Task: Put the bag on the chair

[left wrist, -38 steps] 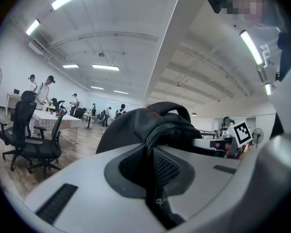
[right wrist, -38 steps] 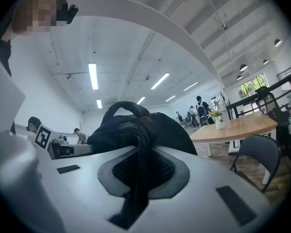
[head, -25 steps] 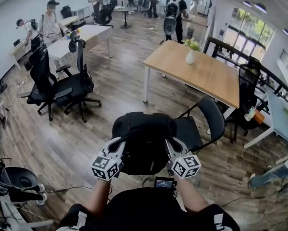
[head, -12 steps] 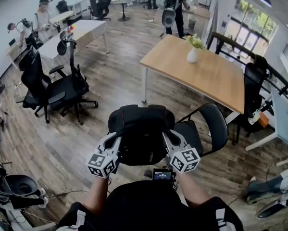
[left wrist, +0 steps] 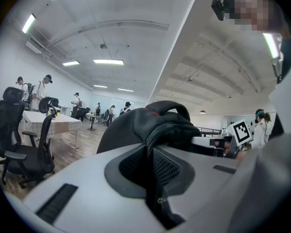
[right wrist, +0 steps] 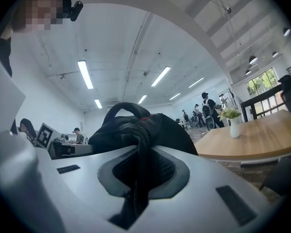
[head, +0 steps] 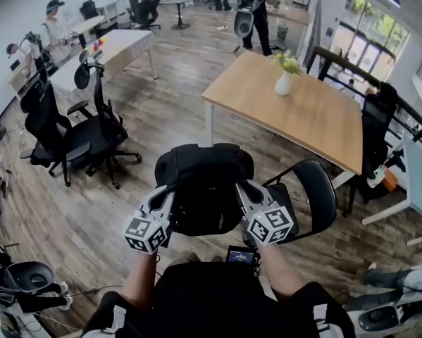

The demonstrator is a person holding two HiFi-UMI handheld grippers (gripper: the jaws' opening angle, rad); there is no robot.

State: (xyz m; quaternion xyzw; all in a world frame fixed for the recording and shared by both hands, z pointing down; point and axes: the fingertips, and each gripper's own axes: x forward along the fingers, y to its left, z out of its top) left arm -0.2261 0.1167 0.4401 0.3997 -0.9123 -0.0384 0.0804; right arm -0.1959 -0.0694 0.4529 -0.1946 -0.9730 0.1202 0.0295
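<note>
A black backpack (head: pixel 203 189) hangs in the air between my two grippers, just left of the black chair (head: pixel 322 197). My left gripper (head: pixel 165 196) is shut on a strap at the bag's left side. The right gripper (head: pixel 243 193) is shut on a strap at its right side and overlaps the chair's seat (head: pixel 287 197). In the left gripper view a black webbing strap (left wrist: pixel 152 176) runs through the closed jaws, with the bag (left wrist: pixel 130 130) bulging beyond. In the right gripper view a corded strap (right wrist: pixel 138 174) is pinched the same way under the bag (right wrist: pixel 160 130).
A wooden table (head: pixel 309 118) with a white vase (head: pixel 284 83) stands behind the chair. Black office chairs (head: pixel 77 132) and a white table (head: pixel 112 48) are at the left. Another dark chair (head: pixel 380 129) stands at the right. Several people stand at the far end of the room.
The bag and both grippers have shifted slightly up the view and nearer the chair, whose seat is now partly covered by the right gripper. Both grips are unchanged.
</note>
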